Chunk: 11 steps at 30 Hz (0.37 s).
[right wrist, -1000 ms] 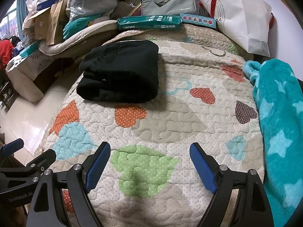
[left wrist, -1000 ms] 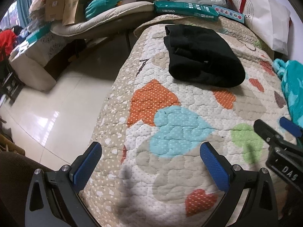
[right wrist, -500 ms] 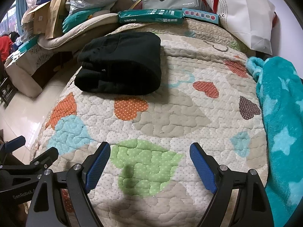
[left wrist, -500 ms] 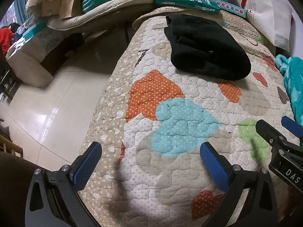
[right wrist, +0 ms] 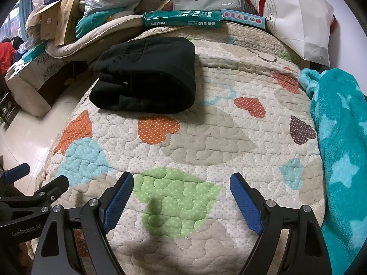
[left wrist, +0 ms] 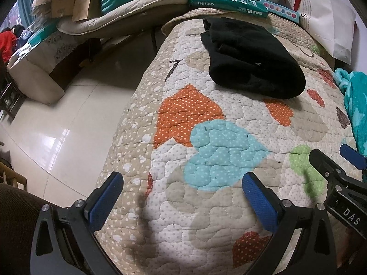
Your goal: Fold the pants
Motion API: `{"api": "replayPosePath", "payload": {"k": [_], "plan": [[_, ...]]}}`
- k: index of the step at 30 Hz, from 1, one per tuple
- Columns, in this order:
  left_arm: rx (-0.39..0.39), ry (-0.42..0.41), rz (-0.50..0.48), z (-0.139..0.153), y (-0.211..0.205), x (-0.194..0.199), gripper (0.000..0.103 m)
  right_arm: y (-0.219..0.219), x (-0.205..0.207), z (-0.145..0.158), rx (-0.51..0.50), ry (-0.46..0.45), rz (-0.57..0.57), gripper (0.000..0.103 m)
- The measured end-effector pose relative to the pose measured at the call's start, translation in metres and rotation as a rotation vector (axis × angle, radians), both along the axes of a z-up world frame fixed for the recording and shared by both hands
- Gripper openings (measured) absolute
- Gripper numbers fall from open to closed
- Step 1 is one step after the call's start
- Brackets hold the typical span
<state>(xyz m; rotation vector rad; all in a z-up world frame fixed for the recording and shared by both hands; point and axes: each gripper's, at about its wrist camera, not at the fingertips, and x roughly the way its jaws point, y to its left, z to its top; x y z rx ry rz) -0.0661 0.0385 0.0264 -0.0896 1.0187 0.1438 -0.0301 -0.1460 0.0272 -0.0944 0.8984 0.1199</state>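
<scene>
We hold both grippers over the near end of the bed, well apart from the pants, which lie at about 11 o'clock in the right wrist view and at about 1 o'clock in the left. The left gripper is spread wide with nothing between its blue pads; the right gripper is spread just as wide and empty too. We judge that this stand-off fits a finished job: the pants already sit as a compact black bundle, so there is nothing left for us to pinch.

The bundle is thick, soft knit or fleece, matte black, doubled over so that a rounded fold faces 5 o'clock in the right view and stacked layered edges face 8 o'clock. It looks heavy enough to stay shut by itself. It rests on a quilt, cream and beige with dotted hearts in orange, pale blue and green, its stitching puffing the cloth into small pillows; that padded, grippy face likely keeps the bundle from sliding.

At 3 o'clock in the right view a plush teal blanket with paler stars lies heaped along the bed's edge, clear of the folding space. Bags and boxes crowd the far end.
</scene>
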Motion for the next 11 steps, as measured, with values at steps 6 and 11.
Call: {"api": "replayPosePath", "payload": {"k": [6,11], "plan": [[-0.005,0.009,0.003,-0.0009,0.0014,0.0016,0.103,0.0002,-0.0001,-0.0006,0.000,-0.004,0.003,0.090],[-0.012,-0.003,0.005,0.0004,0.0038,-0.0001,0.103,0.0003,-0.0015,-0.0009,-0.018,-0.016,0.009,0.090]]}}
